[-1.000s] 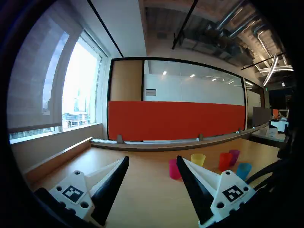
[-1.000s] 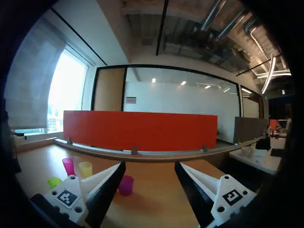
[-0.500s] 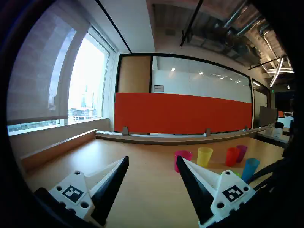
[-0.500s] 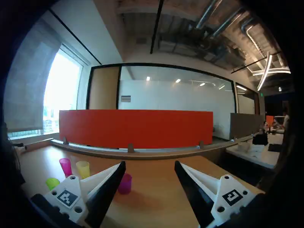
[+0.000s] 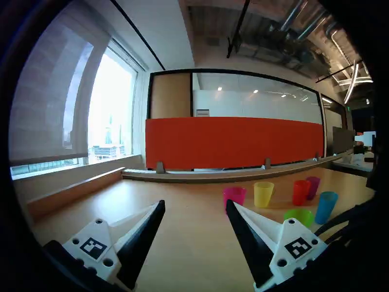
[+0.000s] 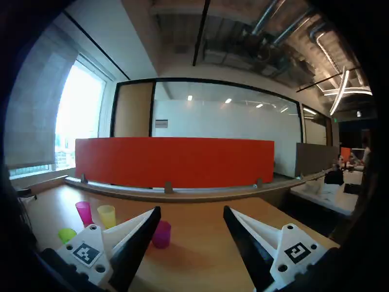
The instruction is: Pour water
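Several coloured plastic cups stand on the wooden table (image 5: 194, 243). In the left gripper view I see a pink cup (image 5: 234, 197), a yellow cup (image 5: 263, 193), a red cup (image 5: 301, 191), a purple cup (image 5: 313, 186), a blue cup (image 5: 326, 207) and a low green cup (image 5: 299, 216), all ahead to the right. My left gripper (image 5: 194, 205) is open above the table, nothing between its fingers. In the right gripper view a purple cup (image 6: 161, 233) stands just ahead, partly behind the left finger; pink (image 6: 84, 212), yellow (image 6: 106, 215) and green (image 6: 67, 235) cups sit farther left. My right gripper (image 6: 191, 209) is open and holds nothing.
An orange partition (image 5: 233, 143) runs along the table's far edge. A window (image 5: 109, 117) and a raised wooden ledge (image 5: 73, 192) line the left side. Another desk (image 6: 321, 197) with people seated stands far right.
The left gripper view has shifted so the cups sit more fully in sight, the green one now clear of the finger. The right gripper view has barely moved. Both grippers stay open.
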`<state>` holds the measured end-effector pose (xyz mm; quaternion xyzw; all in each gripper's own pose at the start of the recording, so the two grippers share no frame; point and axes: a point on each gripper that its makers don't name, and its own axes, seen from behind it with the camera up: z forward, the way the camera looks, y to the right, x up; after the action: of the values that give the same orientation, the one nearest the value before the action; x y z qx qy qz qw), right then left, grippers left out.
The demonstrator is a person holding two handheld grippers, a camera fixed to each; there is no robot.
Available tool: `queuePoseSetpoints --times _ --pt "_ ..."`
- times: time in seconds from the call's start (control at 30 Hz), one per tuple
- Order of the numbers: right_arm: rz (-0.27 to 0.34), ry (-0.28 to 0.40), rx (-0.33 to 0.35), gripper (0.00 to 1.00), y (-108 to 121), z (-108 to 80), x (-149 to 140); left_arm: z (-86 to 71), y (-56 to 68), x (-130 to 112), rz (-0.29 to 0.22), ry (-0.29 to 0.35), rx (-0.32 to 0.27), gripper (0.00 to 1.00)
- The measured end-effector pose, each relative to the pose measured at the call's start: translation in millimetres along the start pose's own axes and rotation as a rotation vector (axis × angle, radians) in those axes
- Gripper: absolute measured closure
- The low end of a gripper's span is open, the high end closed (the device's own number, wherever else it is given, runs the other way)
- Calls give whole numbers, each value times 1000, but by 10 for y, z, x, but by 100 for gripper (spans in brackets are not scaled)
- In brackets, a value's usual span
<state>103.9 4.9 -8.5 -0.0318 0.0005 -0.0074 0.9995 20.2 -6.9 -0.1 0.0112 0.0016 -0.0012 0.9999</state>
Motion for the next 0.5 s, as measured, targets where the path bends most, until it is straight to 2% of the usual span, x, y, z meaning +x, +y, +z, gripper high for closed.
queuePoseSetpoints --times 0.27,0.5 --pt "2 -2 -6 0 41 -32 -14 12 -16 -139 -27 -10 3 7" --pt "-6 6 -10 0 39 -47 46 15 41 -137 -35 3 -9 7"
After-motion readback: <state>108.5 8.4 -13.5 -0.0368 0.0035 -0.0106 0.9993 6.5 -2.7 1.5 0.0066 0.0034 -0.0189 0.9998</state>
